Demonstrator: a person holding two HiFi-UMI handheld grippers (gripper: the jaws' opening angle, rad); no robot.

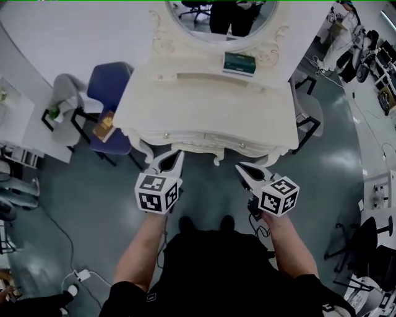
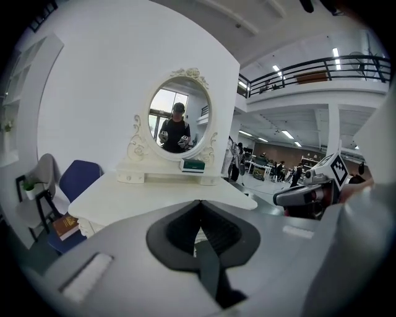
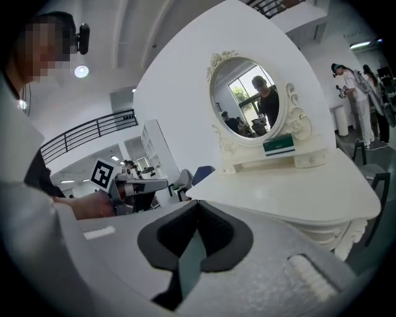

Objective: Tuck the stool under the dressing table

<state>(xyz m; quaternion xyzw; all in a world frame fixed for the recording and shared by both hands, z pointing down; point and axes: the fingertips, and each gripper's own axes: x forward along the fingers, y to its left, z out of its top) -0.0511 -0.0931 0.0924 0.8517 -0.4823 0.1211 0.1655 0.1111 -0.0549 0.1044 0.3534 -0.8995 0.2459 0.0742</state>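
The white dressing table (image 1: 204, 105) with its oval mirror (image 1: 223, 18) stands straight ahead of me. No stool shows in any view, and the table top hides the space beneath it. My left gripper (image 1: 172, 160) hangs in front of the table's front edge, jaws shut and empty. My right gripper (image 1: 246, 170) is level with it to the right, also shut on nothing. In the left gripper view the closed jaws (image 2: 199, 207) point at the table top (image 2: 148, 201), with the right gripper (image 2: 297, 197) off to the side. The right gripper view shows its shut jaws (image 3: 197, 207) and the left gripper (image 3: 139, 186).
A green box (image 1: 239, 62) sits on the table's shelf under the mirror. A blue chair (image 1: 108, 86) holding a book (image 1: 103, 125) stands left of the table, beside a grey chair (image 1: 65, 93). A black-framed chair (image 1: 307, 117) is on the right. A power strip (image 1: 80, 275) lies on the floor.
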